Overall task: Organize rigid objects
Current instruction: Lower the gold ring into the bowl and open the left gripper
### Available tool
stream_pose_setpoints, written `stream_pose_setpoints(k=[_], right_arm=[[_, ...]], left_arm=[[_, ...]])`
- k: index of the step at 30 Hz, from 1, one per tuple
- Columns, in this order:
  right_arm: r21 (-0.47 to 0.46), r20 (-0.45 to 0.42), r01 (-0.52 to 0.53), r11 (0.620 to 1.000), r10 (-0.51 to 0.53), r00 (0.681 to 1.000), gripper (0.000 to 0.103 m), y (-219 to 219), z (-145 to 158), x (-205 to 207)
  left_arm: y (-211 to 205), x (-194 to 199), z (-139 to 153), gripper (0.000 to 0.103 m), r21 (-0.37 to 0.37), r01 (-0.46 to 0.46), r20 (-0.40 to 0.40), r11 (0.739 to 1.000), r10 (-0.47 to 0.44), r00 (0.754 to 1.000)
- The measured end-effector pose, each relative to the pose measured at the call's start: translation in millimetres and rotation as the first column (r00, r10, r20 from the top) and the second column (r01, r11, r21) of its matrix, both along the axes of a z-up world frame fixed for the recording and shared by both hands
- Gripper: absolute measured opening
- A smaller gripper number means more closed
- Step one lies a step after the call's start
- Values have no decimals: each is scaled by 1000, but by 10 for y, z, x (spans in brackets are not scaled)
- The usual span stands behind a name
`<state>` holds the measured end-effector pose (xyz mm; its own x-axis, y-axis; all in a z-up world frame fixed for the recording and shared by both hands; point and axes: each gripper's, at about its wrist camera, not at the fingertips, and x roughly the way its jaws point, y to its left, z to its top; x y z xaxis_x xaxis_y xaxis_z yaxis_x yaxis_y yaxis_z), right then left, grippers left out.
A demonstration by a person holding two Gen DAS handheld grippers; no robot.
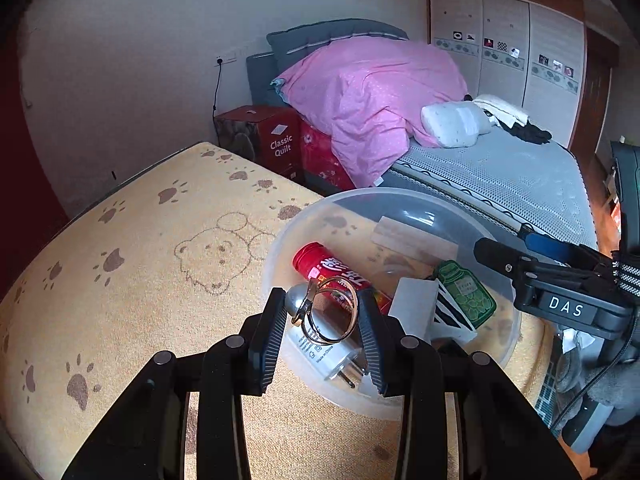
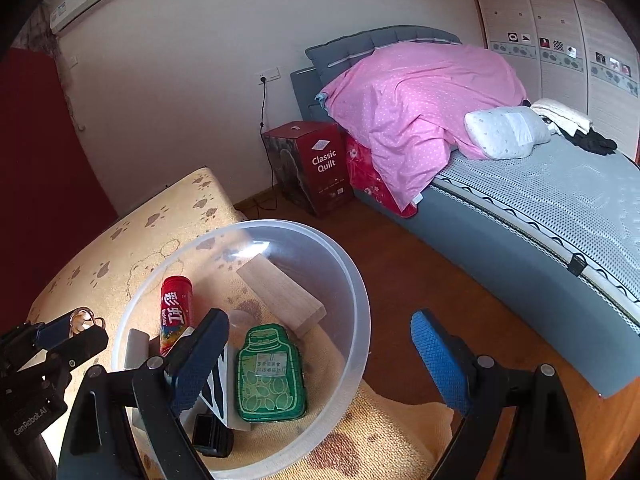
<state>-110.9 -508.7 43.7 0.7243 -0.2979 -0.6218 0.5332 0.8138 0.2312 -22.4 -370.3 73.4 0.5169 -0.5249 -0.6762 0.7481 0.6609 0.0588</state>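
Observation:
My left gripper (image 1: 322, 304) is shut on a gold wire ring (image 1: 330, 312), holding it over the near left rim of a clear plastic bowl (image 1: 400, 196). The bowl holds a red candy tube (image 1: 320, 264), a wooden block (image 1: 412, 240), a green tin (image 1: 466, 296), a white plug adaptor (image 1: 340, 356) and a white striped box (image 1: 416, 304). My right gripper (image 2: 320, 320) stands open across the bowl's (image 2: 356, 280) right rim, one finger inside next to the green tin (image 2: 270, 376) and the other outside. In that view the left gripper (image 2: 76, 328) and the ring (image 2: 84, 318) are at the bowl's left.
The bowl sits near the right end of a surface covered with a yellow paw-print cloth (image 1: 140, 240). Beyond it are wooden floor (image 2: 400, 248), a red "Classic Quilt" box (image 2: 320, 164), a bed with a pink quilt (image 2: 420, 96) and a wardrobe (image 1: 508, 40).

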Motion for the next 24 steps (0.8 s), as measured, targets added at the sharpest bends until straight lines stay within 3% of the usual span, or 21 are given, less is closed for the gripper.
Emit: stream_pose_setpoints(k=[24], right_arm=[[-82,-44,55,995,-59,997,95,4,7,-34]], left_arm=[[-260,113,-19,38,-86,59,-56,995,-64,996]])
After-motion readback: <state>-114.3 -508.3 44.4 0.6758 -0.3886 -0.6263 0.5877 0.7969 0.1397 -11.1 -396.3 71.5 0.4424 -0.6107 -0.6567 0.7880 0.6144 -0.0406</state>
